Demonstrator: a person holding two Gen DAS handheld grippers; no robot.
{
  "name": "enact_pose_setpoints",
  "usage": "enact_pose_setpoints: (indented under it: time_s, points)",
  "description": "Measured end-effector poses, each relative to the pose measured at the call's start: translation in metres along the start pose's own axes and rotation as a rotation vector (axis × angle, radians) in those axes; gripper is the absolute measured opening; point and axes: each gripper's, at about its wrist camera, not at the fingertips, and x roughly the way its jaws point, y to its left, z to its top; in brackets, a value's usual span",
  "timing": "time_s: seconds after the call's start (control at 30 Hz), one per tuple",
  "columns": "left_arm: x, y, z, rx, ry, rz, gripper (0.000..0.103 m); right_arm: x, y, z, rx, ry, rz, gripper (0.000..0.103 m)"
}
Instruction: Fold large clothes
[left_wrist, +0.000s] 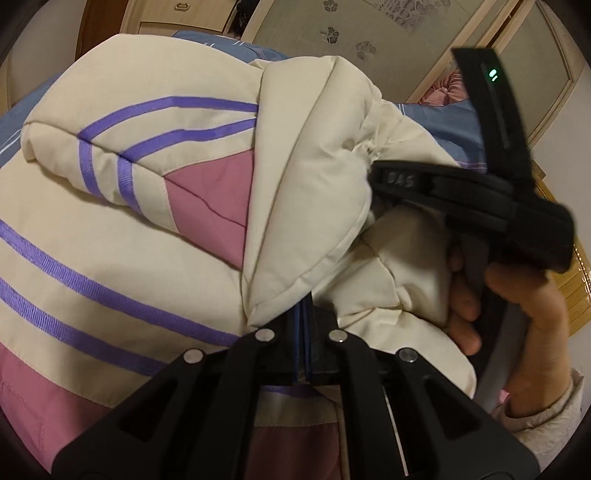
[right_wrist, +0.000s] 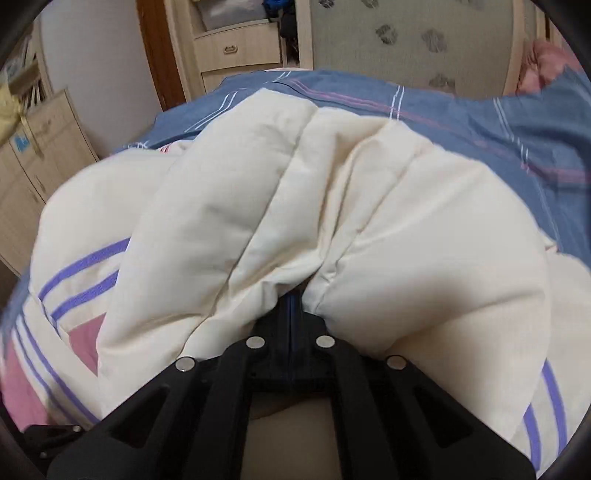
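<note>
A puffy cream jacket (left_wrist: 155, 236) with purple stripes and pink panels lies bunched on the bed and fills both views; it also shows in the right wrist view (right_wrist: 258, 206). My left gripper (left_wrist: 303, 314) is shut on a cream fold of the jacket at the bottom centre. My right gripper (right_wrist: 295, 295) is shut on another cream fold, its fingertips buried in the fabric. In the left wrist view the right gripper's body (left_wrist: 472, 195) shows at the right, held by a hand, with its tip pressed into the jacket.
A blue striped bedsheet (right_wrist: 461, 122) lies under and behind the jacket. A cream wardrobe with drawers (right_wrist: 236, 51) and patterned doors stands behind the bed. A low cream cabinet (right_wrist: 40, 155) stands at the left. A pink quilt (right_wrist: 546, 59) lies at the far right.
</note>
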Motion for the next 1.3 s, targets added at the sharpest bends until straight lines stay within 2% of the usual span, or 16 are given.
enact_pose_setpoints:
  time_s: [0.2, 0.23, 0.33, 0.43, 0.47, 0.53, 0.6, 0.63, 0.67, 0.7, 0.73, 0.8, 0.93, 1.03, 1.2, 1.3]
  points:
    - [0.001, 0.000, -0.001, -0.014, -0.006, -0.020, 0.004, -0.100, -0.019, -0.037, 0.102, -0.172, 0.102, 0.008]
    - [0.000, -0.002, -0.004, -0.012, -0.007, -0.018, 0.004, -0.100, -0.024, -0.036, 0.117, -0.142, 0.068, 0.014]
    - [0.001, -0.004, -0.005, -0.005, -0.001, -0.008, 0.004, -0.039, -0.051, -0.059, 0.140, -0.002, 0.023, 0.014]
    - [0.003, -0.007, 0.000, 0.041, 0.018, -0.001, 0.004, -0.059, -0.062, -0.066, 0.175, -0.061, 0.114, 0.015]
    - [0.000, -0.007, 0.003, 0.065, 0.032, -0.012, 0.004, -0.076, -0.064, -0.069, 0.192, -0.082, 0.146, 0.018]
    - [-0.019, -0.004, 0.009, 0.040, 0.053, -0.052, 0.004, -0.112, -0.066, -0.082, 0.212, -0.128, 0.221, 0.045]
    - [-0.045, -0.010, 0.010, 0.038, 0.016, -0.063, 0.024, -0.143, -0.063, -0.105, 0.162, -0.151, 0.275, 0.066]
    - [-0.058, -0.016, 0.006, 0.072, -0.029, -0.056, 0.050, -0.145, -0.059, -0.112, 0.137, -0.130, 0.274, 0.066]
    - [-0.059, -0.024, 0.002, 0.108, -0.043, 0.021, 0.077, -0.138, -0.054, -0.128, 0.098, -0.061, 0.242, 0.066]
    - [-0.050, -0.029, -0.001, 0.134, -0.014, 0.108, 0.080, -0.122, -0.050, -0.140, 0.069, 0.018, 0.193, 0.066]
    - [-0.039, -0.030, -0.005, 0.147, 0.028, 0.127, 0.077, -0.104, -0.048, -0.159, 0.059, 0.080, 0.152, 0.066]
    - [-0.042, -0.024, -0.014, 0.118, 0.012, 0.105, 0.076, -0.113, -0.045, -0.176, 0.047, -0.002, 0.120, 0.065]
    - [-0.089, -0.016, -0.027, 0.090, -0.031, 0.073, 0.069, -0.180, -0.048, -0.206, 0.146, -0.091, 0.179, 0.066]
    - [-0.150, 0.008, -0.057, 0.130, -0.098, 0.119, 0.075, -0.223, -0.069, -0.240, 0.205, -0.130, 0.088, 0.075]
    - [-0.216, 0.107, -0.116, 0.043, -0.051, 0.253, 0.080, -0.235, -0.123, -0.316, 0.407, -0.011, 0.027, 0.083]
    - [-0.236, 0.153, -0.143, -0.020, -0.018, 0.265, 0.081, -0.219, -0.141, -0.365, 0.596, 0.078, 0.093, 0.083]
